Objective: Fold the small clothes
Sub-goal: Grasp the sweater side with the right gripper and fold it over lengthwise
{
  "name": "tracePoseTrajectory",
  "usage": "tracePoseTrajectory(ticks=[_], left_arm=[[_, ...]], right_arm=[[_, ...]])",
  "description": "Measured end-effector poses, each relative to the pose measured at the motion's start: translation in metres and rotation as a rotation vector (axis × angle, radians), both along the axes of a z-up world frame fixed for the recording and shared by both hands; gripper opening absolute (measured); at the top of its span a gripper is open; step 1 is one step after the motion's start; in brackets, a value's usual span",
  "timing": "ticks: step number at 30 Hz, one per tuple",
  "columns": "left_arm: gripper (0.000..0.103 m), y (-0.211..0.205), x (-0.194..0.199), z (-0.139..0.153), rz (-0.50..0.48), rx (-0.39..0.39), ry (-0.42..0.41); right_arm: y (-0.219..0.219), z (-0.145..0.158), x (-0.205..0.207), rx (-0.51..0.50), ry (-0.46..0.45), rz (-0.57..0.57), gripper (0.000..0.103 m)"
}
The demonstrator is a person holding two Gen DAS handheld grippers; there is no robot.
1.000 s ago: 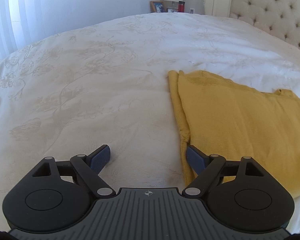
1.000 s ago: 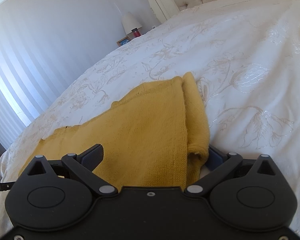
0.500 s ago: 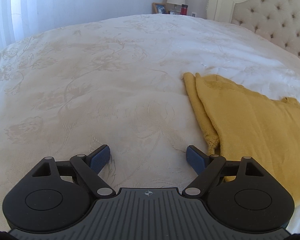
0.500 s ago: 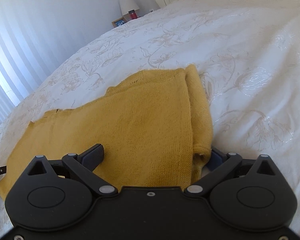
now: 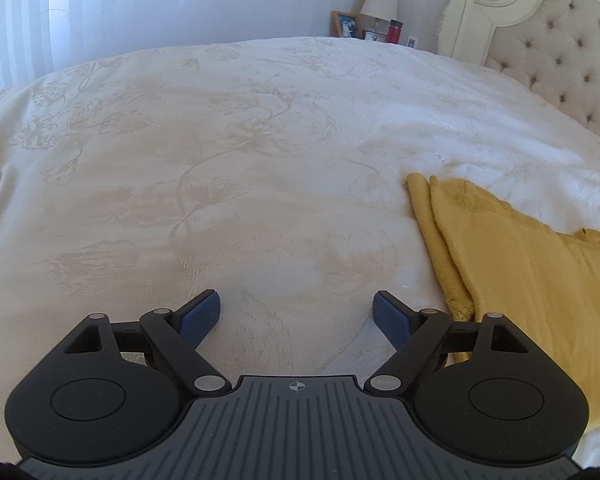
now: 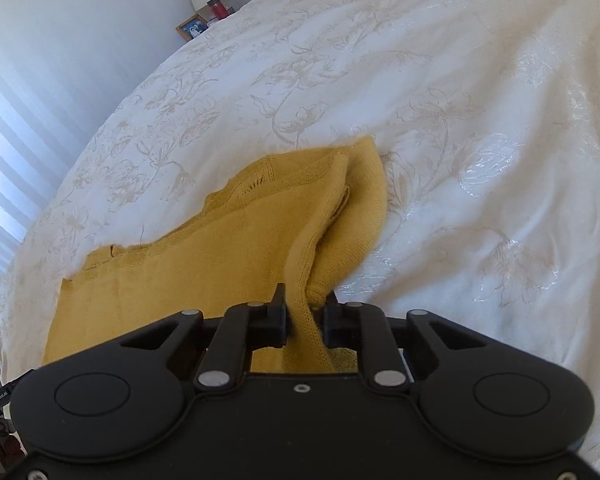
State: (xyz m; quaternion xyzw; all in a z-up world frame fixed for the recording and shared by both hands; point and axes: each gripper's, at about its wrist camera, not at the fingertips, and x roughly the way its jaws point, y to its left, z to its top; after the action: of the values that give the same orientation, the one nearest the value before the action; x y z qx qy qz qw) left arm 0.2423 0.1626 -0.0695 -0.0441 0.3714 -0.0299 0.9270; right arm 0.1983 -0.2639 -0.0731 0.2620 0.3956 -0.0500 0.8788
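A yellow knitted garment (image 5: 532, 280) lies flat on the white bedspread (image 5: 228, 184), at the right of the left wrist view. My left gripper (image 5: 297, 314) is open and empty, low over the bedspread just left of the garment's edge. In the right wrist view my right gripper (image 6: 305, 316) is shut on the near folded edge of the yellow garment (image 6: 204, 264), and the cloth bunches up between the jaws.
A tufted headboard (image 5: 560, 64) stands at the far right. A nightstand beyond the bed holds a lamp (image 5: 378, 0), a photo frame (image 5: 346, 24) and a red jar (image 5: 395, 30). Striped curtains (image 6: 4, 152) hang on the left.
My right gripper has shut on the garment's folded edge and raised it a little. My left gripper has drifted left, away from the garment, still open.
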Motion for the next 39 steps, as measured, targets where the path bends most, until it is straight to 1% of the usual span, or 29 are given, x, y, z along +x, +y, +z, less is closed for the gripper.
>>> tracePoseTrajectory(ticks=[4, 7, 10, 13, 15, 18, 21, 23, 25, 32, 33, 34, 36, 39], left_arm=[[0.083, 0.008, 0.000, 0.002, 0.011, -0.018, 0.008], [0.083, 0.013, 0.000, 0.004, 0.021, -0.031, 0.017], [0.083, 0.018, 0.000, 0.006, 0.028, -0.044, 0.020], [0.083, 0.024, -0.001, 0.008, 0.036, -0.055, 0.020], [0.083, 0.027, -0.001, 0.009, 0.044, -0.061, 0.020], [0.083, 0.033, 0.000, 0.007, 0.057, -0.077, 0.031], [0.083, 0.038, 0.001, 0.007, 0.068, -0.087, 0.041], [0.083, 0.041, 0.001, 0.007, 0.074, -0.092, 0.044], [0.083, 0.042, 0.001, 0.008, 0.075, -0.098, 0.044], [0.083, 0.042, 0.000, 0.006, 0.068, -0.100, 0.044], [0.083, 0.042, 0.000, 0.006, 0.068, -0.100, 0.045], [0.083, 0.042, 0.001, 0.006, 0.069, -0.099, 0.047], [0.083, 0.042, 0.001, 0.005, 0.068, -0.100, 0.051], [0.083, 0.043, 0.002, 0.004, 0.069, -0.102, 0.054]], right_arm=[[0.030, 0.035, 0.013, -0.060, -0.014, 0.045, 0.024], [0.060, 0.062, 0.025, -0.090, -0.050, 0.102, 0.023], [0.094, 0.087, 0.038, -0.085, -0.092, 0.165, 0.023], [0.128, 0.098, 0.051, -0.039, -0.118, 0.226, 0.022], [0.150, 0.095, 0.061, -0.002, -0.117, 0.266, 0.022], [0.184, 0.081, 0.075, 0.031, -0.090, 0.320, 0.022], [0.217, 0.060, 0.085, 0.021, -0.049, 0.360, 0.022], [0.233, 0.048, 0.087, 0.019, -0.025, 0.367, 0.022], [0.246, 0.042, 0.087, 0.008, -0.011, 0.367, 0.022], [0.267, 0.036, 0.080, -0.025, -0.013, 0.340, 0.025], [0.270, 0.036, 0.077, -0.031, -0.009, 0.352, 0.025], [0.273, 0.036, 0.079, -0.025, -0.004, 0.374, 0.029], [0.277, 0.036, 0.076, 0.013, -0.004, 0.418, 0.031], [0.283, 0.046, 0.068, 0.048, -0.051, 0.475, 0.030]])
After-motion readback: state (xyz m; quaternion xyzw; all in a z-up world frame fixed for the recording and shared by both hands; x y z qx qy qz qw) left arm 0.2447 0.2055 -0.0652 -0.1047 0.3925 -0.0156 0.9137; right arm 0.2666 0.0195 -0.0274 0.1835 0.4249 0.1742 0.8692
